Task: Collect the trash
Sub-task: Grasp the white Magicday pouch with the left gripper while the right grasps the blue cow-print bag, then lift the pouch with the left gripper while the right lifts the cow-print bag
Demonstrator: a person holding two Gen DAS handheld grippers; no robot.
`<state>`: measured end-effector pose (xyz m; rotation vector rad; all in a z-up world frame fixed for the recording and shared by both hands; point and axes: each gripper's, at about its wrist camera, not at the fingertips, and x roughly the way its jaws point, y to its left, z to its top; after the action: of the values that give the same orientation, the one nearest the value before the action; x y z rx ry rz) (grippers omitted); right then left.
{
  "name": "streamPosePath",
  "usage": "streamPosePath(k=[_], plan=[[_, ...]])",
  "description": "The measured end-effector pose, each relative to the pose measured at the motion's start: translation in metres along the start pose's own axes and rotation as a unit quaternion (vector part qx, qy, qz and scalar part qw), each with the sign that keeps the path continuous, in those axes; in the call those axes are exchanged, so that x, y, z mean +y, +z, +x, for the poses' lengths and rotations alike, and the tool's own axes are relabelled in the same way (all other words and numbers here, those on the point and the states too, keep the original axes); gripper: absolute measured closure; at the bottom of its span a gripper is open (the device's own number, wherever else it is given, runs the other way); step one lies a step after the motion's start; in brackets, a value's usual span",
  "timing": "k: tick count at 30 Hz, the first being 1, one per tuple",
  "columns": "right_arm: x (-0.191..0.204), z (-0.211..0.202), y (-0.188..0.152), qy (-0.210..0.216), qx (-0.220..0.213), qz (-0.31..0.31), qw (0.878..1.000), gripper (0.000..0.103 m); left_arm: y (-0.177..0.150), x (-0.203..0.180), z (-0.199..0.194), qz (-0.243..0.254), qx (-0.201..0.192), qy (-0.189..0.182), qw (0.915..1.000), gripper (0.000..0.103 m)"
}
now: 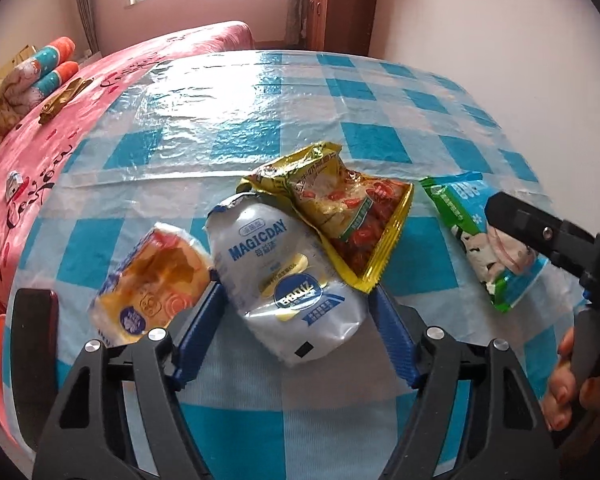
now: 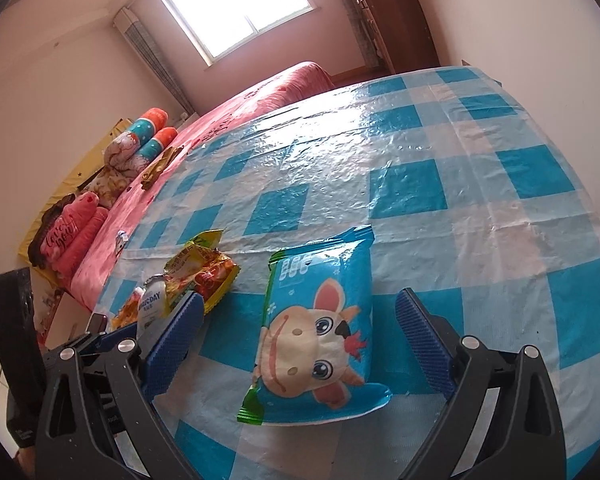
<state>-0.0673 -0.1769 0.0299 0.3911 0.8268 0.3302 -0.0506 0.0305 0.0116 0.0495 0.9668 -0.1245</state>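
Several snack wrappers lie on the blue checked table [image 1: 260, 92]. My left gripper [image 1: 296, 300] is open, its blue fingers on either side of a white MAGICDAY pouch [image 1: 288, 276]. An orange bread wrapper [image 1: 152, 280] lies left of it and a yellow-red wrapper [image 1: 348, 208] overlaps its far right. My right gripper [image 2: 300, 312] is open around a blue and green packet with a cartoon cow [image 2: 320, 332], also seen at the right of the left wrist view [image 1: 480, 240]. The other wrappers show small at the left of the right wrist view, the yellow-red one [image 2: 204, 272] nearest.
A bed with a pink cover [image 1: 60, 128] and rolled blankets [image 2: 140, 144] borders the table's left side. A dark wooden cabinet [image 1: 340, 4] stands at the far wall beside a window [image 2: 240, 4]. A dark chair back [image 1: 34, 332] stands at the near left.
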Motion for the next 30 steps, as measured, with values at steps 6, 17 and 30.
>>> streamPosePath(k=[6,17,30], plan=[[0.005,0.004,0.001,-0.009,0.003,-0.016,1.000,0.008,0.015,0.002,0.008,-0.014,0.006,0.005,0.9999,0.028],[0.011,0.016,0.002,-0.028,0.021,-0.037,0.999,0.008,0.029,-0.002,0.020,-0.006,0.006,0.031,0.9995,0.022],[0.012,0.020,0.005,-0.081,0.027,-0.066,0.994,0.044,0.035,0.002,0.018,-0.017,0.010,0.024,0.9995,0.043]])
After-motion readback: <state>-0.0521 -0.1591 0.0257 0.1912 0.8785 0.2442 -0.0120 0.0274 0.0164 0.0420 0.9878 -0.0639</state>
